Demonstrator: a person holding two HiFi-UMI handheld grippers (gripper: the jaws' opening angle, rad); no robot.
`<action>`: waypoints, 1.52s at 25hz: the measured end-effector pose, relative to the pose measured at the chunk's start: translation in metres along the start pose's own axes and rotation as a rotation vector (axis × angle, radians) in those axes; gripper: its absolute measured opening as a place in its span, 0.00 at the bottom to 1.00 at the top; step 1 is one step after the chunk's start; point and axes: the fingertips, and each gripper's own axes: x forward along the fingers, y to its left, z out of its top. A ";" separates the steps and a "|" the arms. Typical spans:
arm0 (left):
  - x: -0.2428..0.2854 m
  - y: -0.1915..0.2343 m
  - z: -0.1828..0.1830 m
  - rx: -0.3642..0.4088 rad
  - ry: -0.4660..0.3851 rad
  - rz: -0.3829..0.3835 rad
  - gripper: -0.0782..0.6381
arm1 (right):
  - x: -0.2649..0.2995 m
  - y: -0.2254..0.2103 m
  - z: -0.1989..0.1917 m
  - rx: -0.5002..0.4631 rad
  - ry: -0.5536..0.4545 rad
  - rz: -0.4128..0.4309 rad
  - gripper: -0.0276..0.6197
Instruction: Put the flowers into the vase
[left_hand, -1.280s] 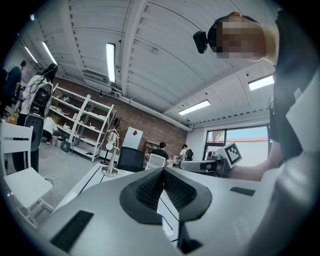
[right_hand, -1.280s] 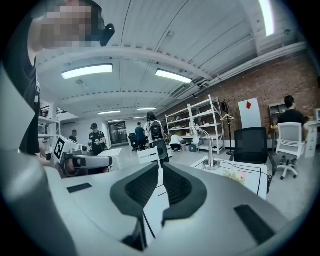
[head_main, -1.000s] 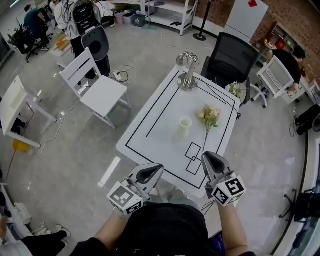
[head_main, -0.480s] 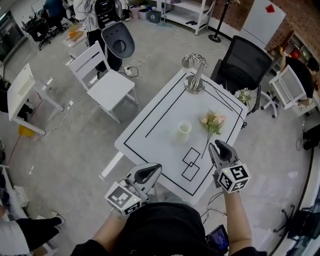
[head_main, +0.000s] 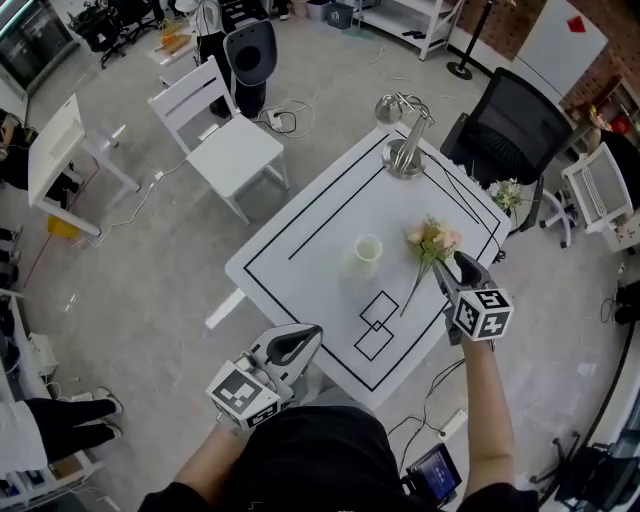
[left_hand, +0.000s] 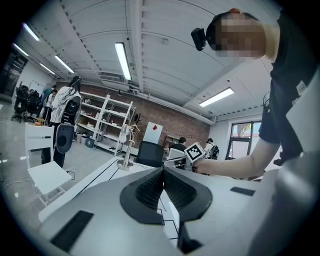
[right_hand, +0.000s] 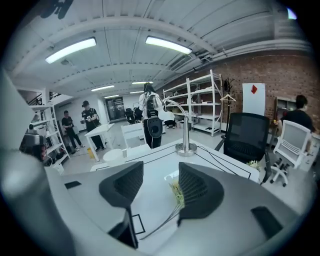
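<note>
Pink flowers (head_main: 432, 240), stems between right gripper (right_hand: 159, 175) jaws, just opening

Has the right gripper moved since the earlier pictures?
Yes. The right gripper went from the near edge of the table forward to the flowers. Its jaws have just been opening, and the stems lie between them.

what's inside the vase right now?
Nothing visible: from the head view the vase mouth looks empty, though its bottom is too small to make out. The flowers lie on the table beside it, not in it.
</note>
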 end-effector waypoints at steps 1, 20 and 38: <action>0.002 -0.001 -0.002 0.001 0.002 0.010 0.11 | 0.008 -0.007 -0.004 -0.002 0.019 0.004 0.37; 0.034 -0.003 -0.018 0.008 0.044 0.154 0.12 | 0.149 -0.109 -0.078 0.012 0.391 -0.010 0.46; 0.024 -0.005 -0.027 0.009 0.057 0.211 0.12 | 0.175 -0.116 -0.124 -0.039 0.542 -0.027 0.30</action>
